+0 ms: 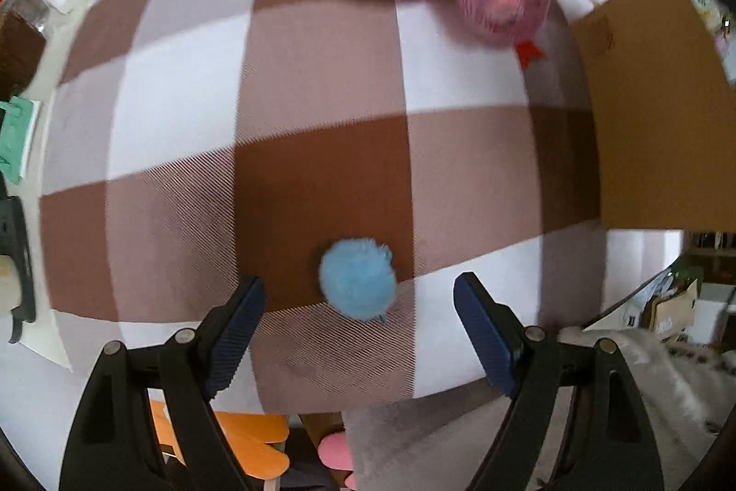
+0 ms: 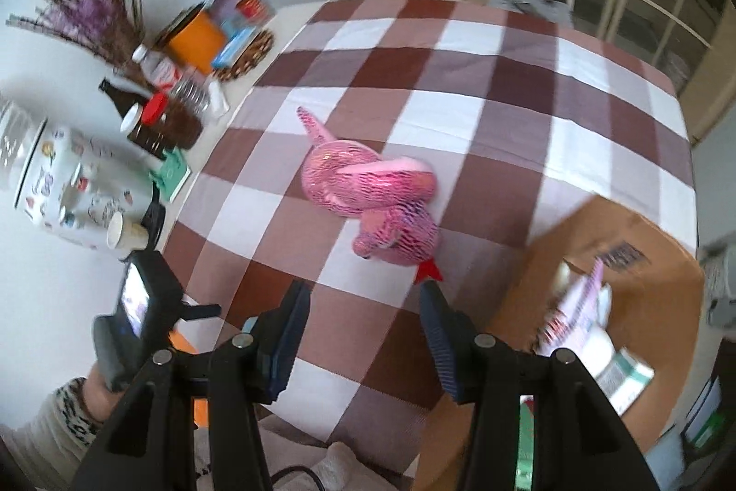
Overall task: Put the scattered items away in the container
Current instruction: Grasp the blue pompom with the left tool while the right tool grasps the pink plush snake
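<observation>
**Left tongs over the blue pompom, box waiting at the table's edge**

Brown, mauve and white checked tablecloth (image 1: 322, 86) fills both views; everything to be tidied lies on it. Open brown cardboard box (image 2: 644, 307), lower right of the right wrist view, sits at the cloth's edge, within reach. It already holds a few things, among them a pale striped packet and a white-and-green carton, so it is evidently the container.

Pink shiny-striped plush animal (image 2: 372, 187) lies on its side mid-frame, red tag toward the box, well apart from both tongs and not yet gathered.

Left gripper (image 1: 359, 330), bottom of the left wrist view, points straight down, jaws spread wide, nothing pinched. Small fluffy light-blue pompom (image 1: 358, 279) sits on the cloth just ahead of and between the fingertips. Likely the next pick; the wide spread suits a soft round thing.

Right gripper (image 2: 363, 330), bottom centre, jaws partly apart and empty, angled toward the plush.

Clutter of jars and bottles, upper left, stays off the cloth.
</observation>
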The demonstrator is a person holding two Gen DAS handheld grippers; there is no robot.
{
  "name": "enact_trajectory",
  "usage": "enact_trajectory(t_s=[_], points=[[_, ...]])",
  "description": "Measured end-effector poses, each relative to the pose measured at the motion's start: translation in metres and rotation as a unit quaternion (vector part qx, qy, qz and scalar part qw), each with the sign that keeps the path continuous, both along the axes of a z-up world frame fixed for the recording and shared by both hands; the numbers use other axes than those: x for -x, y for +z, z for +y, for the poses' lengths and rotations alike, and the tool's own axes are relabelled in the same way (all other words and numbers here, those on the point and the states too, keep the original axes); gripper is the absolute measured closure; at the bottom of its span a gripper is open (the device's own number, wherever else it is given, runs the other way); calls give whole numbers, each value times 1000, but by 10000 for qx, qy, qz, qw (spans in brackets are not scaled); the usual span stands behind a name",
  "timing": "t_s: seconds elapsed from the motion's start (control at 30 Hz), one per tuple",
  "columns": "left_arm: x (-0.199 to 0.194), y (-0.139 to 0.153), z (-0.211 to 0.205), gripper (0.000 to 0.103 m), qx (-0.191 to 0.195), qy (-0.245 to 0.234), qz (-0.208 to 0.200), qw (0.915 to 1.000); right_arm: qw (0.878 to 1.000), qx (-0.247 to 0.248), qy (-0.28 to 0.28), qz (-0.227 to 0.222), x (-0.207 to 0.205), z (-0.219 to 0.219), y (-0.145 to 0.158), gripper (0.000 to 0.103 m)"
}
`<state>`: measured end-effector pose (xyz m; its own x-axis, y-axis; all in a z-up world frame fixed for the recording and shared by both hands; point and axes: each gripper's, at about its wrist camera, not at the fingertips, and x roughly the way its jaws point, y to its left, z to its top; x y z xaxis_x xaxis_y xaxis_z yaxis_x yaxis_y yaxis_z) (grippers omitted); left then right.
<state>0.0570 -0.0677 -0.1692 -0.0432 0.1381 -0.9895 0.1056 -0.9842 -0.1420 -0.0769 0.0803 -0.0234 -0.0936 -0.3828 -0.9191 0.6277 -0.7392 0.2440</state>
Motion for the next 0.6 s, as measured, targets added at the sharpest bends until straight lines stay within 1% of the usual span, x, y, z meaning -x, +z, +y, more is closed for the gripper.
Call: enact_trajectory(t_s=[0.03,0.1,0.13,0.17,0.2,0.27,0.3,0.37,0.5,0.57,0.6], points=[[-1,-4,2,21,30,-19,22,10000,10000,-58,69,12,1,-6,-2,53],[-2,-12,3,27,58,-4,51,10000,9997,-182,185,32,5,-16,-7,53],[-2,-16,2,36,49,28,52,10000,9993,-280,242,46,8,-22,-11,53],[-2,-19,1,43,23,69,52,10000,9988,-398,276,66,11,-27,-15,53],[-2,-22,0,45,-11,121,57,9999,9980,-534,338,86,14,-34,-21,53],[-3,-22,-1,47,-45,197,190,9996,9952,-798,549,154,18,-47,-33,53],[-3,-22,-2,49,-57,210,223,9995,9924,-974,725,211,20,-57,-42,53],[-5,-21,-3,56,-21,254,297,9992,9869,-1240,987,316,22,-71,-55,53],[-12,-19,-13,64,-190,519,387,9977,9652,-1916,1634,712,24,-100,-85,53],[-17,-18,-18,67,-320,647,401,9966,9490,-2254,2010,899,24,-116,-101,52],[-19,-18,-19,68,-376,696,397,9961,9377,-2497,2147,1106,24,-122,-108,49]])
